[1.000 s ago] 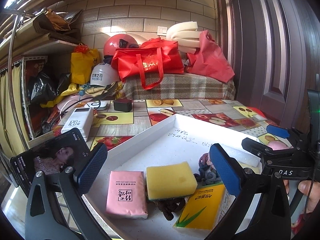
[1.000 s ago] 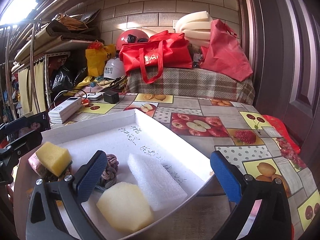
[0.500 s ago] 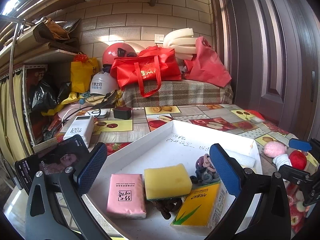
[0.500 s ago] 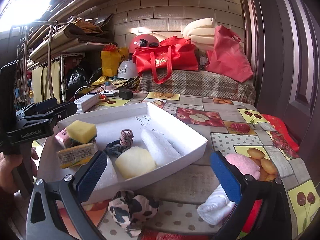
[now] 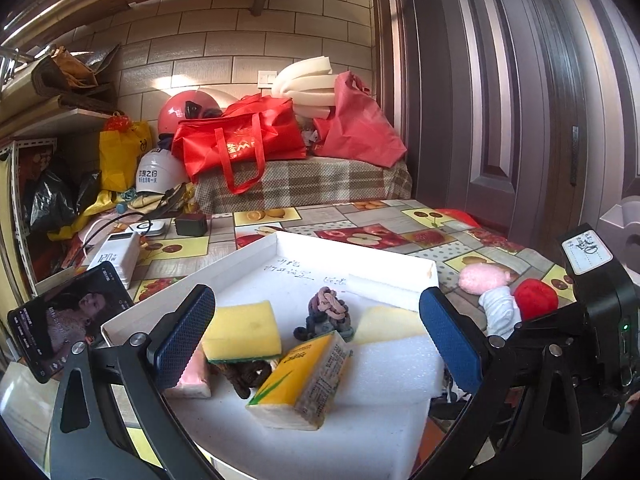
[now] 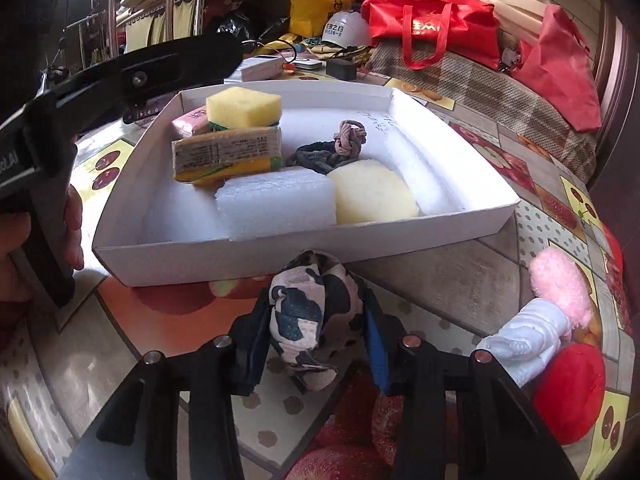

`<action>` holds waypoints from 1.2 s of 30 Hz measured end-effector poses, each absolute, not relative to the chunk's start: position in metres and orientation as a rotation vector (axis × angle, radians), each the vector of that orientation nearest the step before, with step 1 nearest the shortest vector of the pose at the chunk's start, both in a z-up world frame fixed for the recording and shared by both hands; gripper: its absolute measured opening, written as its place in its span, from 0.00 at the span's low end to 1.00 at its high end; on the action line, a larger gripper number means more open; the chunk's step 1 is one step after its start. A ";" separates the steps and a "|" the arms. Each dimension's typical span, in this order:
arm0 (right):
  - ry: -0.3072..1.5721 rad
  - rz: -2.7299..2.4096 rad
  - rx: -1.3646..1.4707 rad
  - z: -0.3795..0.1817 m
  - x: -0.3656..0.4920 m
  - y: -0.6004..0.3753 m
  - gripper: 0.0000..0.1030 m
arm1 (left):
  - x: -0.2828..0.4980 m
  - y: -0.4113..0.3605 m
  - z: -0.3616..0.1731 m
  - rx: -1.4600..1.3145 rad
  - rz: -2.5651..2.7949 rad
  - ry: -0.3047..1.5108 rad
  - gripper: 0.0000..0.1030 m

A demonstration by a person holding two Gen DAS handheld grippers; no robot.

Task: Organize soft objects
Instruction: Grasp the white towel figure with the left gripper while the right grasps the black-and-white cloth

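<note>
Right gripper (image 6: 316,332) | jaws just closed | pinching cow-print cloth (image 6: 316,316)

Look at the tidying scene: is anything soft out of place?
Yes. Pink fluff, a white roll and a red plush lie on the table outside the box; the right gripper has just closed on a spotted cloth.
</note>
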State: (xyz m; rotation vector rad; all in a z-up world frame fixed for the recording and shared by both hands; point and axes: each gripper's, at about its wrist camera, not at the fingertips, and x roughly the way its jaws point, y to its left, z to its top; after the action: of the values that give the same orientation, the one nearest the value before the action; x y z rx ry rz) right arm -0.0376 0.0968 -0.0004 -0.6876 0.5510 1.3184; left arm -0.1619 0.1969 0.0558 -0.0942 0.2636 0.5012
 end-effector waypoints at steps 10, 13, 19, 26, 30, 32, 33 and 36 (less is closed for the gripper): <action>0.555 1.069 -0.464 0.024 0.036 -0.041 0.39 | -0.107 0.129 0.051 -0.078 0.201 0.433 1.00; 0.602 0.955 -0.356 0.029 0.077 -0.078 0.39 | -0.070 0.101 0.045 -0.057 0.147 0.527 1.00; 0.667 0.967 -0.250 0.028 0.093 -0.091 0.39 | 0.008 0.080 0.020 0.003 0.176 0.756 0.88; 0.691 1.002 -0.237 0.025 0.095 -0.089 0.39 | 0.048 0.081 0.008 0.039 0.199 0.825 0.72; 0.711 1.003 -0.204 0.024 0.101 -0.092 0.39 | 0.055 0.084 0.007 0.036 0.190 0.838 0.32; 0.703 0.999 -0.196 0.025 0.100 -0.094 0.39 | 0.049 0.088 0.012 0.010 0.184 0.805 0.32; 0.696 0.994 -0.194 0.026 0.099 -0.095 0.39 | 0.045 0.089 0.016 0.003 0.185 0.776 0.32; 0.662 0.980 -0.179 0.030 0.096 -0.099 0.39 | 0.027 0.085 0.026 0.004 0.192 0.692 0.32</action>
State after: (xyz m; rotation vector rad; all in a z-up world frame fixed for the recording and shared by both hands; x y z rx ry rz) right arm 0.0957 -0.0995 0.0299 -0.1791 0.6624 0.9799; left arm 0.0269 0.0848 0.0264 0.0042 0.6922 0.1918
